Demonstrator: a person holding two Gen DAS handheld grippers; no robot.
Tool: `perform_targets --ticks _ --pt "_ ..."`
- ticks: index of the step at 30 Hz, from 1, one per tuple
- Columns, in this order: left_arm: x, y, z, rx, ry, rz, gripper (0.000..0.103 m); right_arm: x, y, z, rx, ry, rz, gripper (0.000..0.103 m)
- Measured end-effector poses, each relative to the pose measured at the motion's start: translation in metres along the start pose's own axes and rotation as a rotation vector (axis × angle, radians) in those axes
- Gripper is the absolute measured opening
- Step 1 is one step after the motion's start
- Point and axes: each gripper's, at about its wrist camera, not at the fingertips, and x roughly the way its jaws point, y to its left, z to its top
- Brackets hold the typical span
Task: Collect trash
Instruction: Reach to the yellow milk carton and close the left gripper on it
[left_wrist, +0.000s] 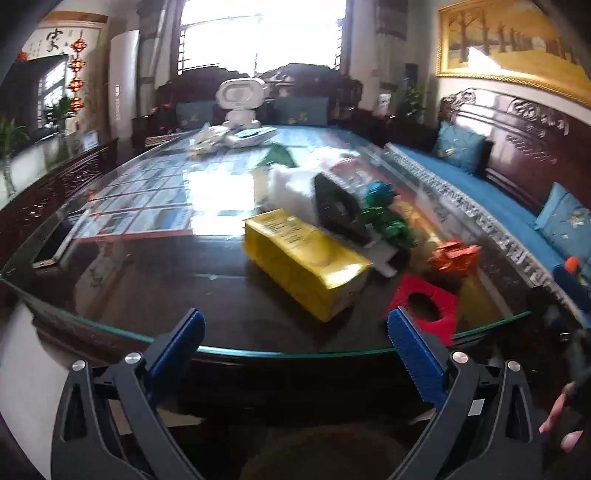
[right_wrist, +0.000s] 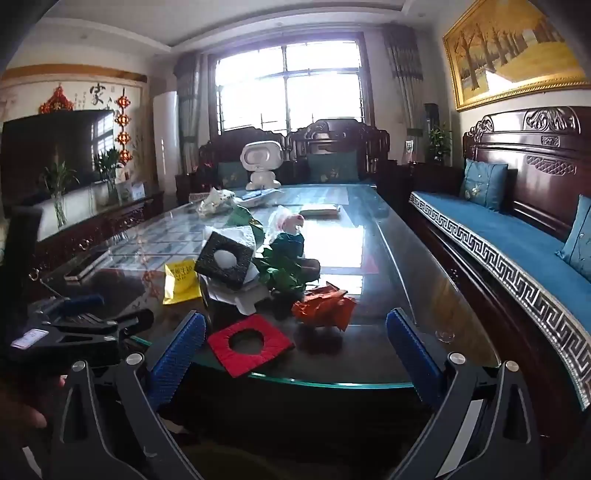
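Glass-covered dark wooden tabletop (right_wrist: 424, 266) carries the trash, a crumpled orange wrapper (right_wrist: 325, 303) beside a yellow foil bag (left_wrist: 306, 258), while left gripper (left_wrist: 295, 345) and right gripper (right_wrist: 295, 345) hover short of it, fingers wide, ready to pick.

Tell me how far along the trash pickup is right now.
Nothing looks collected yet. Both the left gripper and right gripper are open and empty, short of the table edge. Still lying there: red wrapper, orange crumpled paper, yellow bag.
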Motion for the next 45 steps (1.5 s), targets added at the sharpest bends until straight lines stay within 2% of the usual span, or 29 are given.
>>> perform_targets --ticks 2,7,11,14,18,19,21,23,37,41,43,45 --pt "-0.001 0.003 0.0 0.0 0.022 -0.011 0.099 0.002 0.001 0.0 -0.015 0.012 0.0 0.095" --pt "-0.004 0.007 0.0 -0.016 -0.044 -0.01 0.099 0.005 0.006 0.0 -0.043 0.035 -0.002 0.095" --pt "0.004 -0.003 0.006 -0.013 -0.055 -0.069 0.099 0.003 0.007 0.001 -0.062 0.033 -0.022 0.095" --pt "0.011 -0.01 0.006 -0.005 -0.031 -0.086 0.099 0.002 0.006 0.001 -0.062 0.019 -0.029 0.095" --pt "0.023 -0.021 0.01 0.008 -0.012 -0.071 0.099 0.003 0.001 0.001 -0.05 0.013 -0.033 0.095" --pt "0.023 -0.021 0.012 -0.015 -0.001 -0.082 0.099 0.003 0.001 0.001 -0.05 0.013 -0.033 0.095" --pt "0.032 -0.024 0.015 -0.033 0.008 -0.071 0.099 0.006 -0.001 0.001 -0.047 0.015 -0.034 0.095" --pt "0.043 -0.024 0.017 -0.041 0.05 -0.042 0.099 0.008 -0.002 0.0 -0.044 0.019 -0.032 0.095" --pt "0.083 -0.034 0.023 -0.039 0.069 0.051 0.098 0.021 -0.008 -0.005 -0.02 0.046 0.005 0.095" --pt "0.092 -0.025 0.022 -0.099 0.086 0.015 0.089 0.025 -0.007 -0.005 -0.026 0.063 0.016 0.095" --pt "0.091 -0.022 0.021 -0.11 0.077 0.021 0.087 0.028 -0.006 -0.007 -0.028 0.072 0.024 0.095" --pt "0.09 -0.018 0.021 -0.13 0.07 0.003 0.081 0.033 -0.003 -0.009 -0.033 0.087 0.034 0.095"
